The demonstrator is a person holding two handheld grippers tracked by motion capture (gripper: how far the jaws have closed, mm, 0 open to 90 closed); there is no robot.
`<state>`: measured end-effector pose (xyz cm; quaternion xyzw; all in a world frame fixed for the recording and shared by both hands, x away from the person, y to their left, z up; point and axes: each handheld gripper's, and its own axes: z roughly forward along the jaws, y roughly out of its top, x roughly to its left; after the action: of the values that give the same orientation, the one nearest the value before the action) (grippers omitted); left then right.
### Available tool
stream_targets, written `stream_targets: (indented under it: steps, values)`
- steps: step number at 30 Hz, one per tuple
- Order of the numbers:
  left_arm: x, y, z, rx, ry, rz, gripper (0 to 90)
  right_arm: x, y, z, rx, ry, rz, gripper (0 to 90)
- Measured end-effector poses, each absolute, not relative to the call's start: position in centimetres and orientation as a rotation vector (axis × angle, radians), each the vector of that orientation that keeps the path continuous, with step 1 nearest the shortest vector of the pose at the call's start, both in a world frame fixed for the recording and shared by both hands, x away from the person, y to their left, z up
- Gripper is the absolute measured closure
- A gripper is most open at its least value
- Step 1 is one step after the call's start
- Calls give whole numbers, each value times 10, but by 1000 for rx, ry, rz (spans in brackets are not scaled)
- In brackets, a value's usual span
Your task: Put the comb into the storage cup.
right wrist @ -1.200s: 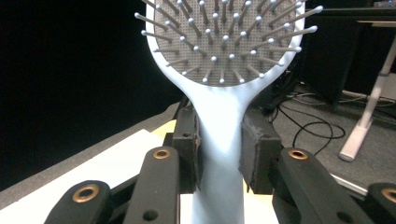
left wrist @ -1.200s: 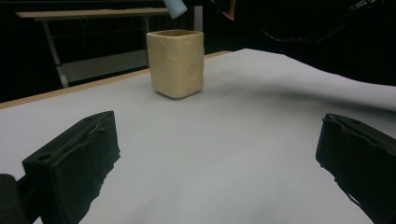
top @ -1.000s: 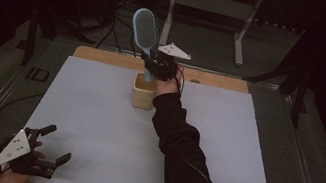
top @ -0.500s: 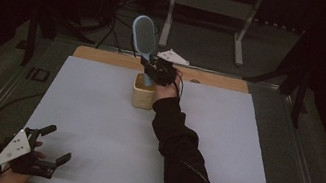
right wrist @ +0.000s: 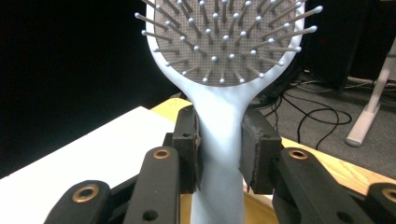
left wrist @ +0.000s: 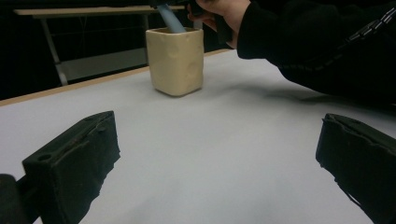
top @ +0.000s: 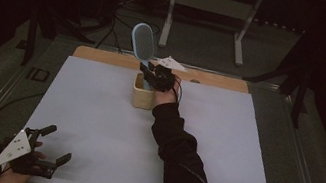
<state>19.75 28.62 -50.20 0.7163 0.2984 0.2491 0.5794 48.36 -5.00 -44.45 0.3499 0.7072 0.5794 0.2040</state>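
Pale-blue bristled hairbrush (right wrist: 219, 116), upright

Right gripper (top: 152, 75) clamps light-blue hairbrush (top: 142, 46) handle above beige cup (top: 142, 95), brush head tilted up-left. Left gripper (top: 47, 145) rests near table's (top: 222, 147) front-left corner, jaws apart. Dark sleeve (top: 180, 153) crosses white surface.

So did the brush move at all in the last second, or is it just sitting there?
Barely. The right gripper stays shut on the brush, whose handle is still down in the cup; the head tipped slightly left. The cup, the left gripper near the table's front corner, open, and the rest stayed put.
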Motion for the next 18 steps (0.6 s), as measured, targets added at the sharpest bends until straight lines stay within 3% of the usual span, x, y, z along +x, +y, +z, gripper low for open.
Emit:
stream_targets:
  steps: [13,15,18]
  values:
    - [198,286,-503,1679,700,582,0,469,-51,-459,874,1983,1591,689]
    - [198,286,-503,1679,701,580,0,466,-50,-458,837,1967,1585,472]
    - [198,285,-503,1680,701,581,0,462,-48,-458,822,1936,1487,246]
